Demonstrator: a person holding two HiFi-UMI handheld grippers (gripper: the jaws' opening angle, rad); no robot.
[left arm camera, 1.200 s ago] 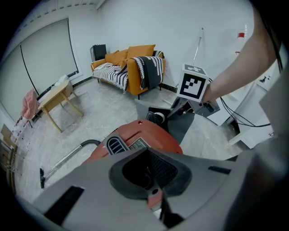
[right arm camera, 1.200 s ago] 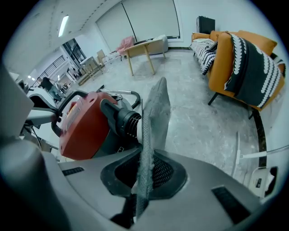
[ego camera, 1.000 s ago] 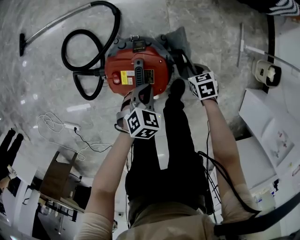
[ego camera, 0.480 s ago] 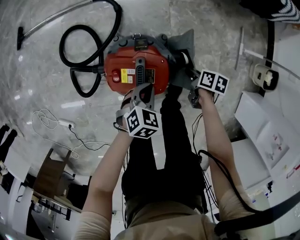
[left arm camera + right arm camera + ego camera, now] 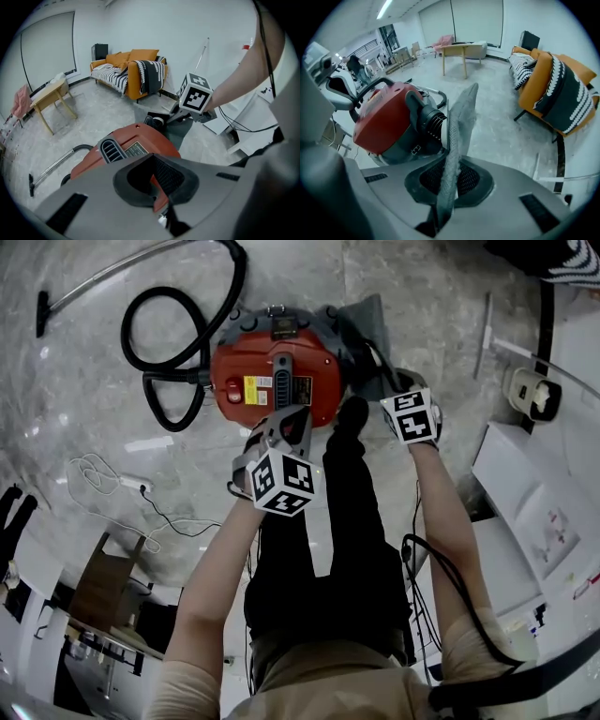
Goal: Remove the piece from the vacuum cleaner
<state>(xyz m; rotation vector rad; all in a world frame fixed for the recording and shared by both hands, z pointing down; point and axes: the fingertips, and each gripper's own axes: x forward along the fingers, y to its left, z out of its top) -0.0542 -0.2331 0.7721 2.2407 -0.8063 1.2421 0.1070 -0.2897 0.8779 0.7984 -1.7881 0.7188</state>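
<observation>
— What do your tongs have hold of?

— My right tongs [image 5: 440, 213] are pinched narrow on the grey fabric piece [image 5: 457, 136]. It stands up out of the pads edge-on, as a thin strip.

— And where does that piece run?

— Up and away from me, just beside the black ribbed port [image 5: 429, 119] on the side of the vacuum cleaner [image 5: 386, 117]. I cannot tell whether it is still joined there. From my head I see it spread against the machine's right flank.

— Your other hand?

— My left tongs [image 5: 161, 213] are drawn close together too, pointing steeply down over the red top. A sliver of that red shell sits right between the pads, so I read them as clamped on the machine itself, near its black handle [image 5: 279, 381].

— What lies around it?

— The vacuum sits on the pale marble floor [image 5: 84, 427] in front of my legs. Its black hose [image 5: 173, 343] loops off to the left. Further back stands an orange sofa [image 5: 136, 70] with a striped throw.
</observation>
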